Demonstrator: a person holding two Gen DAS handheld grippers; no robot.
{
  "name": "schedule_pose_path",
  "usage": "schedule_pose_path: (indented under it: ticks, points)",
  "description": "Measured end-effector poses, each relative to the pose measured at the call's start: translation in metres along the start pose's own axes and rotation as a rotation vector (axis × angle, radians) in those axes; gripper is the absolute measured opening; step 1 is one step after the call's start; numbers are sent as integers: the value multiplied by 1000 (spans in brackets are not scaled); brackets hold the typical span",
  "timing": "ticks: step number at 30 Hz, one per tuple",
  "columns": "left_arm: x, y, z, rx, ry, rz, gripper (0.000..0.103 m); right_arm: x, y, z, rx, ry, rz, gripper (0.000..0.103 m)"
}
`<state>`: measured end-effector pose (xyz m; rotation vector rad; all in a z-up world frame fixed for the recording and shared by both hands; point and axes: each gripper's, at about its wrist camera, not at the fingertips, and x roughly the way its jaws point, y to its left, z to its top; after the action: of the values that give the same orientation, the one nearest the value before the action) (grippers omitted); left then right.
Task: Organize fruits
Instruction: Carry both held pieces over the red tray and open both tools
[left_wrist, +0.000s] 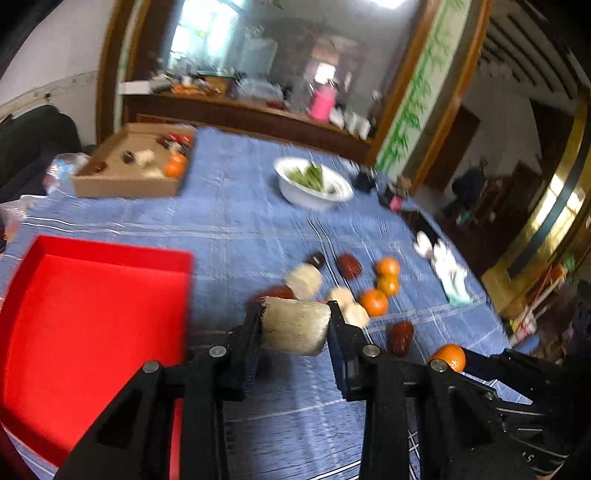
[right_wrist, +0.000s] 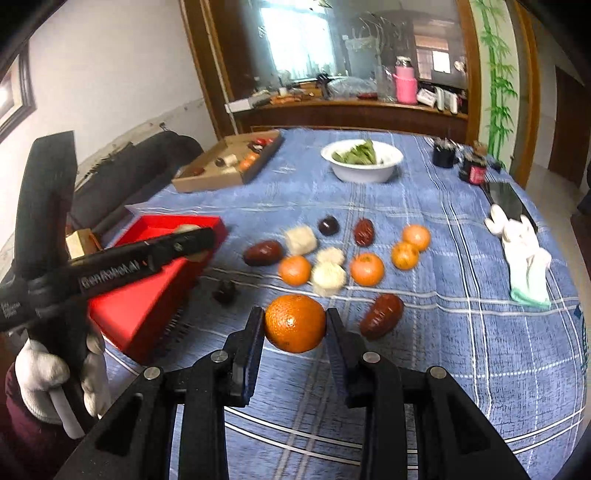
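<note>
My left gripper (left_wrist: 295, 314) is shut on a pale beige cylindrical fruit piece (left_wrist: 295, 326), held above the blue cloth just right of the red tray (left_wrist: 92, 314). My right gripper (right_wrist: 295, 321) is shut on an orange (right_wrist: 295, 323), held over the cloth; that orange also shows in the left wrist view (left_wrist: 448, 356). Loose fruit lies on the cloth: several oranges (right_wrist: 366, 268), dark red fruits (right_wrist: 381, 315) and pale pieces (right_wrist: 328, 277). In the right wrist view the left gripper (right_wrist: 192, 236) reaches over the red tray (right_wrist: 147, 295).
A cardboard box (right_wrist: 221, 170) with mixed fruit stands at the far left. A white bowl (right_wrist: 362, 160) of greens sits at the back. White gloves (right_wrist: 524, 254), a phone (right_wrist: 508, 199) and dark jars (right_wrist: 476, 170) lie at the right.
</note>
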<state>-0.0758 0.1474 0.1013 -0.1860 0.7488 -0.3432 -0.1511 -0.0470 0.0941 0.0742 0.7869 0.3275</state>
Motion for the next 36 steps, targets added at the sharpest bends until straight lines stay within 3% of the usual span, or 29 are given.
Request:
schedule_pose_path:
  ticks: [4, 7, 12, 17, 22, 31, 34, 36]
  points:
    - [-21, 27, 3, -32, -53, 45, 32, -2, 25, 12, -34, -1, 65, 35]
    - [-35, 55, -4, -72, -83, 99, 32, 5, 49, 24, -57, 10, 183, 36]
    - [-49, 112, -25, -179, -64, 232, 32, 41, 96, 44, -91, 67, 385, 36]
    - [-51, 154, -39, -263, -38, 313, 32, 85, 133, 43, -115, 142, 482, 36]
    - [-41, 171, -43, -301, -16, 356, 32, 125, 163, 30, -160, 224, 460, 36]
    - [-33, 175, -44, -319, 8, 361, 35, 153, 182, 19, -251, 259, 375, 38]
    - [-36, 173, -41, -321, 1, 373, 50, 157, 186, 18, -281, 244, 339, 42]
    - [-44, 172, -40, -317, -13, 389, 61, 155, 187, 19, -287, 227, 331, 51]
